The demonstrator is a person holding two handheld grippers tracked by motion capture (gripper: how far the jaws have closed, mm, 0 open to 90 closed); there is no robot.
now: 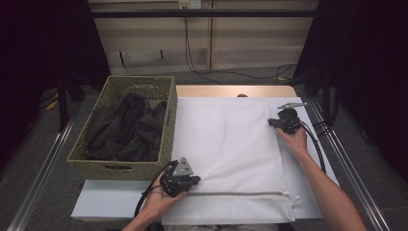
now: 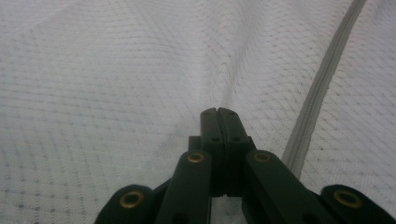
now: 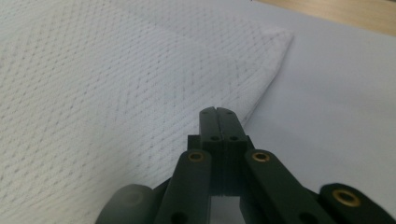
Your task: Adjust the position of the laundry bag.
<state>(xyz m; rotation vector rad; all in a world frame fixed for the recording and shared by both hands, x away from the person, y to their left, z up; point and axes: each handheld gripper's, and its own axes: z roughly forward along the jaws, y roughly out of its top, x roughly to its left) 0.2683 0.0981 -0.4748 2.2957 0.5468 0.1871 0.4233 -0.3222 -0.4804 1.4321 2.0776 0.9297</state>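
- The white mesh laundry bag (image 1: 226,154) lies flat on the desk (image 1: 231,90), its zipper (image 1: 240,194) running along the near edge, just beside the wicker basket (image 1: 169,126) that holds dark clothes (image 1: 127,130).
- The left gripper (image 1: 182,179) sits at the bag's near-left corner by the zipper's end; in the left gripper view its jaws are pressed together with mesh puckering at their tips (image 2: 218,112), so they appear clamped on a pinch of fabric.
- The right gripper (image 1: 284,121) is at the bag's far-right edge; its jaws are together as well, at the fabric's border (image 3: 217,111), though whether cloth is caught between them cannot be told.
- Judged from this, the step is steadying or lifting the bag.
- To do it well, both grips should hold the top layer only, with even tension so that the mesh does not bunch near the zipper.
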